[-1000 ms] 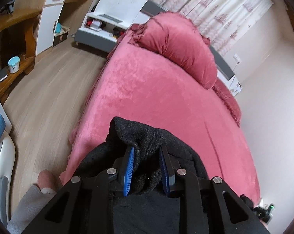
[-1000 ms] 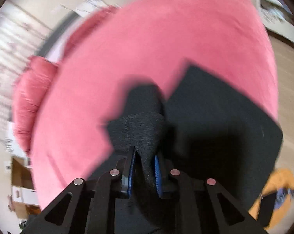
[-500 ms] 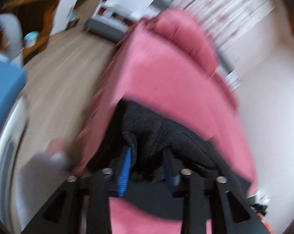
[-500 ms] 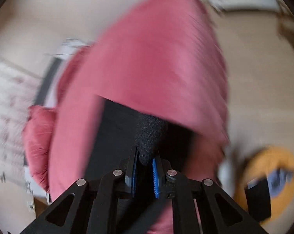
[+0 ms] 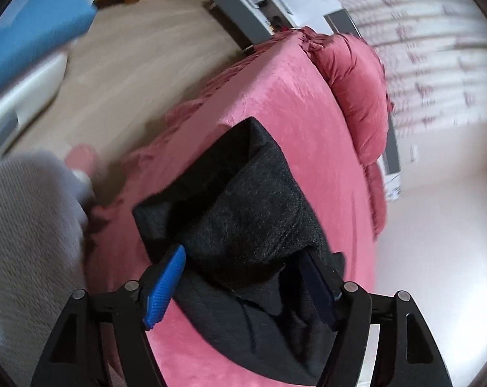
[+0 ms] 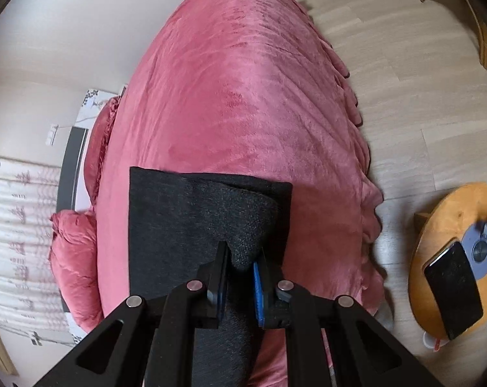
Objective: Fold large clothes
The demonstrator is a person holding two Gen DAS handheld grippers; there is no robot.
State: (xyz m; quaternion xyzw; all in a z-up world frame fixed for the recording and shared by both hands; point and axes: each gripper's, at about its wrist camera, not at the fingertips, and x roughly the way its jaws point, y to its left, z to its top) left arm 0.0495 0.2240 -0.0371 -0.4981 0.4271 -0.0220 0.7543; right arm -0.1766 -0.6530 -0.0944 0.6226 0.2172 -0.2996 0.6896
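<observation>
Since earlier frame we lowered dark garment (image 5: 243, 200) onto pink bed (image 6: 243, 96). Left gripper (image 5: 243, 282) just opened, fabric loose between jaws; right gripper (image 6: 241, 277) pinches fold directly ahead.

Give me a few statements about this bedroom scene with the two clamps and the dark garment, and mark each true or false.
1. The dark garment lies on a pink bedspread. True.
2. The right gripper pinches a fold of the garment. True.
3. The left gripper is clamped tight on the cloth. False: its jaws have just been opening and stand wide, with cloth lying loose between them.
4. The round wooden table carries a folded towel. False: a dark phone lies there.
5. The floor is carpeted. False: pale wood boards.
</observation>
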